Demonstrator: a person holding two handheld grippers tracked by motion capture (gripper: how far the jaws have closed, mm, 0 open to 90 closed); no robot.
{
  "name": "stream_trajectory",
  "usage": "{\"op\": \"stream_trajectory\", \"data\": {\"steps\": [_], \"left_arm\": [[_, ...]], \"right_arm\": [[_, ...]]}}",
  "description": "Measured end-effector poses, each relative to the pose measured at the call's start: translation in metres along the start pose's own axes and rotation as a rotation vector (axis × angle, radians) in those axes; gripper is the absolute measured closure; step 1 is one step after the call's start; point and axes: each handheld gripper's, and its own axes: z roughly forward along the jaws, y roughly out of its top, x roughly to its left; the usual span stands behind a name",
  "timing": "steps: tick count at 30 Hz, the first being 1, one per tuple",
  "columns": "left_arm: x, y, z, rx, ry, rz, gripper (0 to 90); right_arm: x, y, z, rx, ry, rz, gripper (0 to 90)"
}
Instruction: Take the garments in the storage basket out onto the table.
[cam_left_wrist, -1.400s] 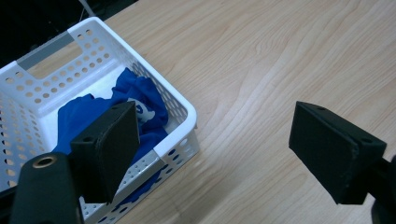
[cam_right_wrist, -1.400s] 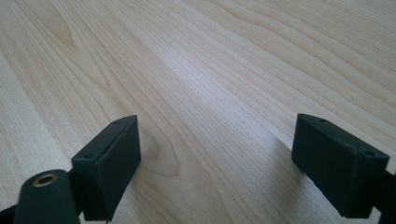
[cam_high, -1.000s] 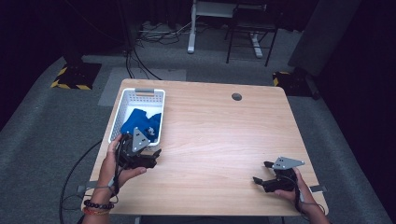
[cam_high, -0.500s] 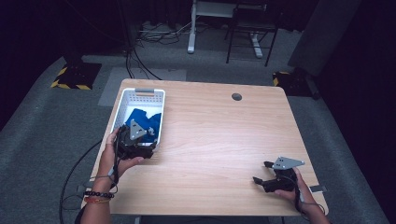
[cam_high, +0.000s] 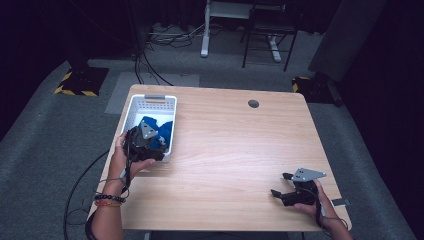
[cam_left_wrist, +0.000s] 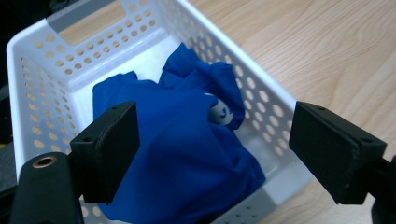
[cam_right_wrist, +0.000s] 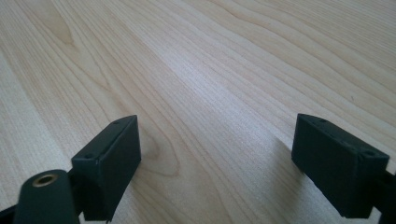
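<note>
A crumpled blue cloth (cam_left_wrist: 187, 140) with a small white patch lies in a white perforated basket (cam_left_wrist: 42, 88) at the table's left side. My left gripper (cam_left_wrist: 212, 149) hovers over the basket's near end, open, its jaws spread wide on either side of the cloth and closed on nothing. In the high view the left gripper (cam_high: 150, 146) sits above the basket (cam_high: 150, 102), partly covering the blue cloth (cam_high: 162, 129). My right gripper (cam_high: 282, 186) rests low over the table near the front right corner, open and empty, also seen as the right gripper (cam_right_wrist: 215, 154) above bare wood.
The wooden table (cam_high: 235, 150) has a round cable hole (cam_high: 253, 103) near its back edge. A small grey tag (cam_high: 338, 202) lies at the front right edge. Cables trail off the left side to the floor; chair legs stand behind the table.
My left gripper has moved forward from the basket's near edge to over the cloth. The right gripper has stayed where it was.
</note>
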Motion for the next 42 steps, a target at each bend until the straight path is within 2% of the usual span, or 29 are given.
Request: {"op": "stream_trajectory", "data": {"steps": [4, 9, 11, 12, 13, 14, 16, 19, 21, 23, 27, 32, 33, 35, 39, 42], "left_arm": [[0.006, 0.001, 0.01, 0.033, 0.004, -0.015, 17.3], [0.012, 0.0, 0.017, 0.073, 0.028, -0.027, 20.4], [0.014, 0.0, 0.018, 0.075, 0.029, -0.03, 24.5], [0.014, 0.0, 0.018, 0.074, 0.047, -0.036, 30.2], [0.014, 0.0, 0.018, 0.082, 0.067, -0.042, 45.2], [0.014, 0.0, 0.018, 0.083, 0.081, -0.049, 45.2], [0.012, -0.001, 0.018, 0.064, 0.086, -0.038, 54.7], [0.011, -0.003, 0.019, 0.067, 0.104, -0.023, 67.8], [0.012, -0.005, 0.02, 0.068, 0.093, -0.033, 74.3], [0.012, -0.006, 0.022, 0.068, 0.102, -0.035, 79.2], [0.013, -0.007, 0.023, 0.06, 0.115, -0.064, 83.0], [0.015, -0.01, 0.02, 0.025, 0.105, -0.098, 83.3], [0.015, -0.011, 0.02, 0.017, 0.113, -0.098, 83.3], [0.015, -0.013, 0.017, 0.005, 0.099, -0.101, 83.8], [0.014, -0.014, 0.012, -0.016, 0.068, -0.075, 84.7], [0.013, -0.015, 0.005, -0.038, 0.06, -0.065, 84.9]], "right_arm": [[0.0, 0.0, 0.0, 0.0, 0.0, 0.0, 16.2], [0.0, 0.0, 0.0, 0.0, 0.0, 0.0, 16.2], [0.0, 0.0, 0.0, 0.0, 0.0, 0.0, 16.2], [0.0, 0.0, 0.0, 0.0, 0.0, 0.0, 16.2], [0.0, 0.0, 0.0, 0.0, 0.0, 0.0, 16.2], [0.0, 0.0, 0.0, 0.0, 0.0, 0.0, 16.2], [0.0, 0.0, 0.0, 0.0, 0.0, 0.0, 16.2], [0.0, 0.0, 0.0, 0.0, 0.001, -0.001, 16.2], [0.0, 0.0, 0.0, 0.0, 0.001, -0.001, 16.2], [0.0, 0.0, 0.0, 0.0, 0.001, -0.001, 16.2], [0.0, 0.0, 0.0, 0.0, 0.001, -0.001, 16.2], [0.0, 0.0, 0.0, 0.0, 0.001, -0.001, 16.2], [0.0, 0.0, 0.0, 0.0, 0.001, -0.001, 16.2], [0.0, 0.0, 0.0, 0.0, 0.001, -0.001, 16.2], [0.0, 0.0, 0.0, 0.0, 0.001, -0.001, 16.2], [0.0, 0.0, 0.0, 0.0, 0.001, -0.001, 16.2]]}}
